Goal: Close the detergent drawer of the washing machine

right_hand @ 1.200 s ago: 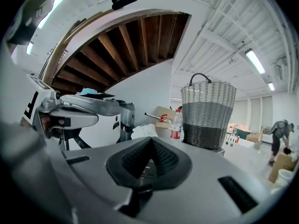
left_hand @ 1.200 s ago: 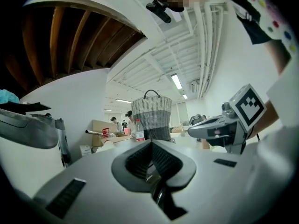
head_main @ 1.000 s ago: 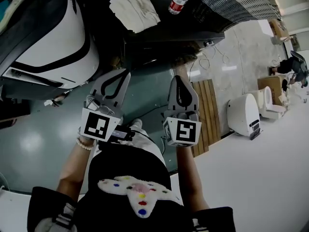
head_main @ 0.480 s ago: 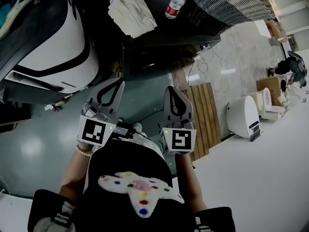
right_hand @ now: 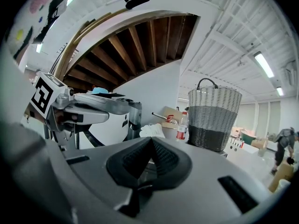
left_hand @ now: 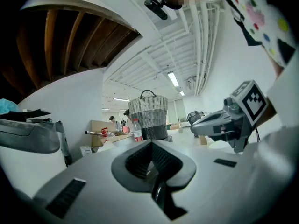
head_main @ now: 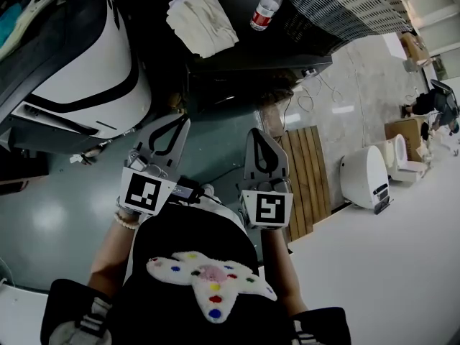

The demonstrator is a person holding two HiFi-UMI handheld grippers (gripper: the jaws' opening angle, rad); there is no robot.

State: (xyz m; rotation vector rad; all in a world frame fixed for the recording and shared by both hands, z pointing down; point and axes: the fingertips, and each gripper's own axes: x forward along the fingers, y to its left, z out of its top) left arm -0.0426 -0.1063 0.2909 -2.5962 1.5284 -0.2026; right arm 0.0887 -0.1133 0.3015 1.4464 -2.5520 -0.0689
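Standing by wicker basket [right_hand: 215, 120]: red-capped bottle [right_hand: 181, 129]; L tongs [left_hand: 152, 143], R tongs [right_hand: 150, 140] closed

I hold both tongs out in front of me, left tongs [head_main: 171, 126] and right tongs [head_main: 261, 141] squeezed together (nothing inside).

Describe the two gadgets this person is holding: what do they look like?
Both the left gripper and the right gripper are grey, with two tapered jaws lined in black ribbed pads. Each carries a white cube printed with black square markers. A dark cable runs from the left one. The person wears a pale bead bracelet on the left wrist and dark sleeves.
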